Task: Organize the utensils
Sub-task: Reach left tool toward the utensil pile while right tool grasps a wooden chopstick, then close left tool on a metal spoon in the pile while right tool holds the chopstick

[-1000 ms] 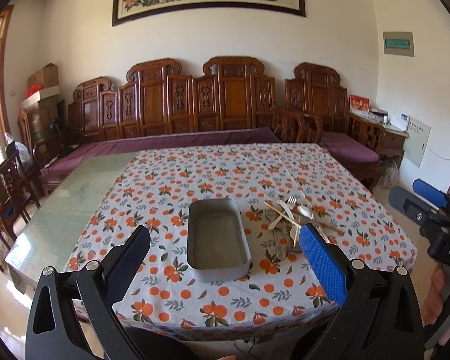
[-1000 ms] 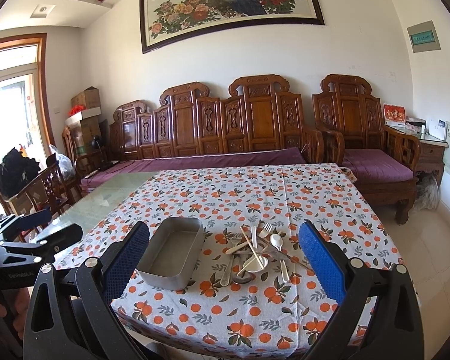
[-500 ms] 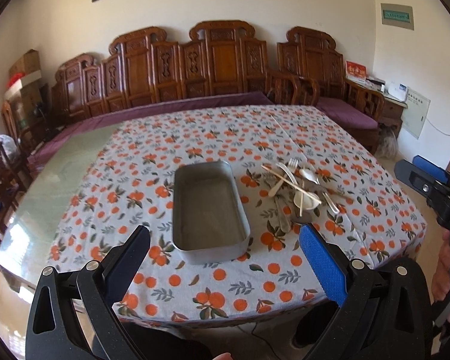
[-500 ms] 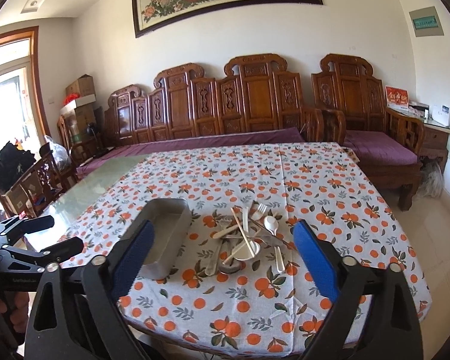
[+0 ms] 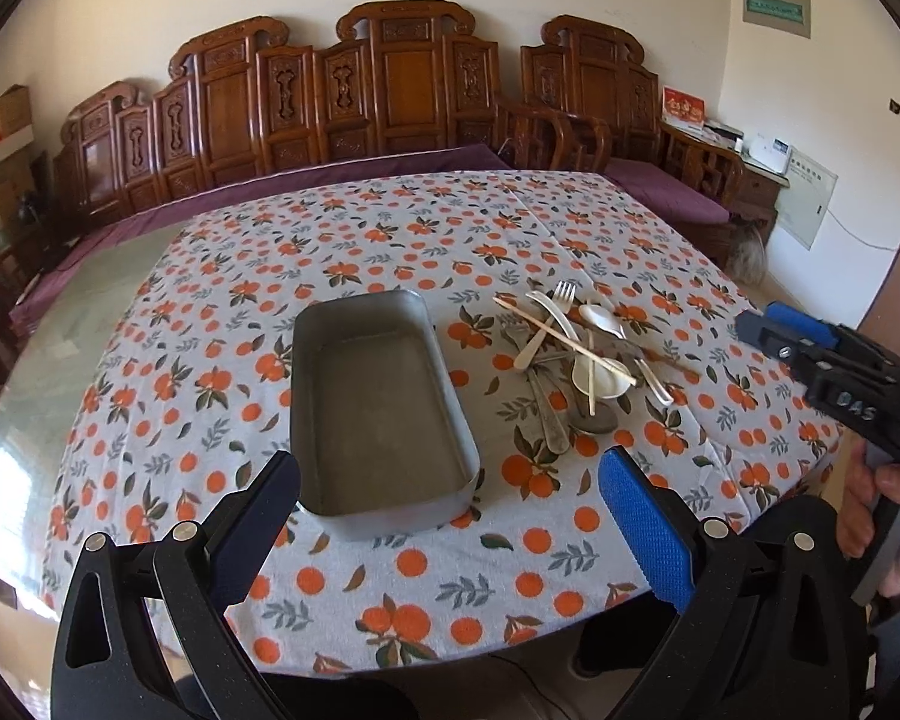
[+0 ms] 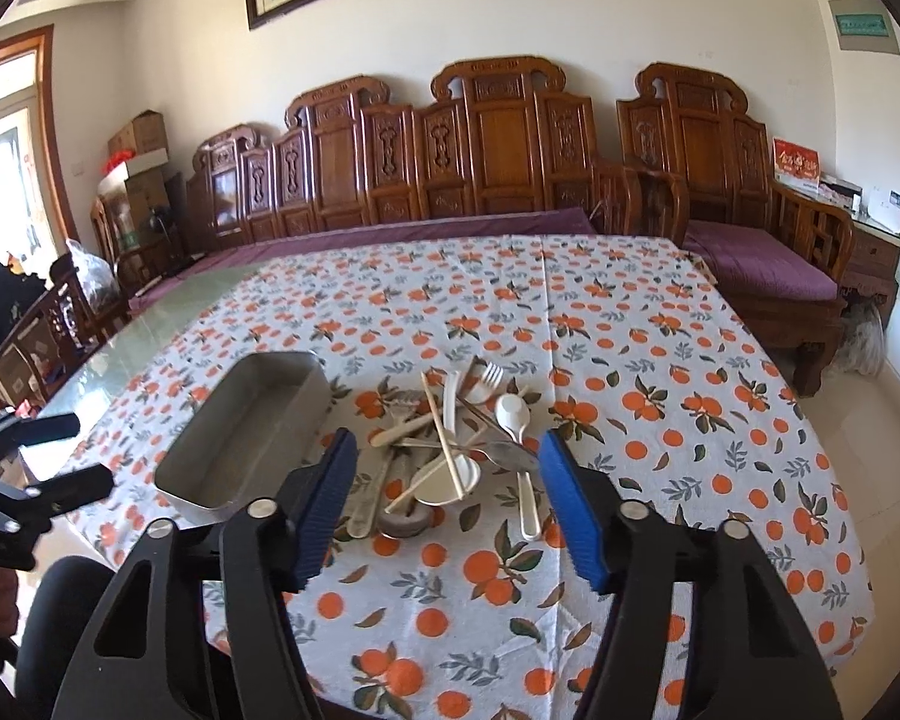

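- Both grippers are nearing the bench (image 5: 150, 324), which looks closer than a second ago; picking up has yet to begin.
- The left gripper (image 5: 450, 504) is hovering with fingers (image 5: 645, 531) spread wide and empty, the metal tray (image 5: 378, 408) lying just beyond and between them.
- The right gripper (image 6: 444, 498) is lowering with fingers (image 6: 570, 510) wide and empty, framing the utensil pile (image 6: 456, 450), which is lying just beyond them, right of the empty tray.

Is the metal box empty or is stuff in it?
Empty. The metal box shows only its bare grey bottom, and the utensils lie piled on the tablecloth beside it.
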A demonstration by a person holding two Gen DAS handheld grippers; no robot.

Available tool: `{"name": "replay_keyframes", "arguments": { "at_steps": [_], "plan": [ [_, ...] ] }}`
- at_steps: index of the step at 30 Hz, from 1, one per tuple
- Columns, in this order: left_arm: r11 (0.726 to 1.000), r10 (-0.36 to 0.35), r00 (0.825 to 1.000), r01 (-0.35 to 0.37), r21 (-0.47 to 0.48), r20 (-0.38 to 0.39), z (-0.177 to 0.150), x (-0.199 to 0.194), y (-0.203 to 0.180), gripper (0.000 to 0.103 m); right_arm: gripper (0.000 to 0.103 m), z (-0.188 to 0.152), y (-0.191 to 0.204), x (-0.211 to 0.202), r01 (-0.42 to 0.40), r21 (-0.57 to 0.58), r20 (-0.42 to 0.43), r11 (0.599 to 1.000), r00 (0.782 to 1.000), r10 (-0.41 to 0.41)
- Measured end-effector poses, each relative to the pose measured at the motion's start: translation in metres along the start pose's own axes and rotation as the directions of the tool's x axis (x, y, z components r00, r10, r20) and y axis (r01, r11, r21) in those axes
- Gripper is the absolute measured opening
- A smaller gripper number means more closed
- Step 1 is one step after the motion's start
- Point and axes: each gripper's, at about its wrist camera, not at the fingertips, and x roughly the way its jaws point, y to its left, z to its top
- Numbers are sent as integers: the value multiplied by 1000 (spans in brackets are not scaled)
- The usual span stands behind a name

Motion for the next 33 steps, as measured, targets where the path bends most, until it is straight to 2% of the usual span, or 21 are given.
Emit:
{"name": "replay_keyframes", "arguments": {
  "at_steps": [6, 14, 20, 27, 28, 33],
  "plan": [
    [999, -46, 999, 46, 4, 1, 11, 12, 1, 96, 46, 0, -2, 44, -38, -26, -88, 999, 995, 36],
    [996, -84, 996, 84, 21, -3, 19, 30, -4, 96, 32, -3, 6, 116, -105, -80, -227, 991, 970, 84],
    [994, -101, 995, 102, 29, -21, 17, 42, -9, 95, 25, -8, 5, 149, -104, -125, -304, 987, 951, 61],
    [995, -102, 993, 103, 10, -51, 13, 51, -7, 93, 11, -14, 7, 163, -94, -192, -345, 977, 938, 23],
    [995, -104, 993, 104, 6, -54, 13, 52, -7, 93, 7, -15, 6, 163, -98, -198, -350, 975, 936, 23],
    [995, -95, 993, 95, 4, -70, 12, 58, -9, 93, 6, -16, 6, 151, -134, -224, -350, 965, 935, 49]
  ]
}}
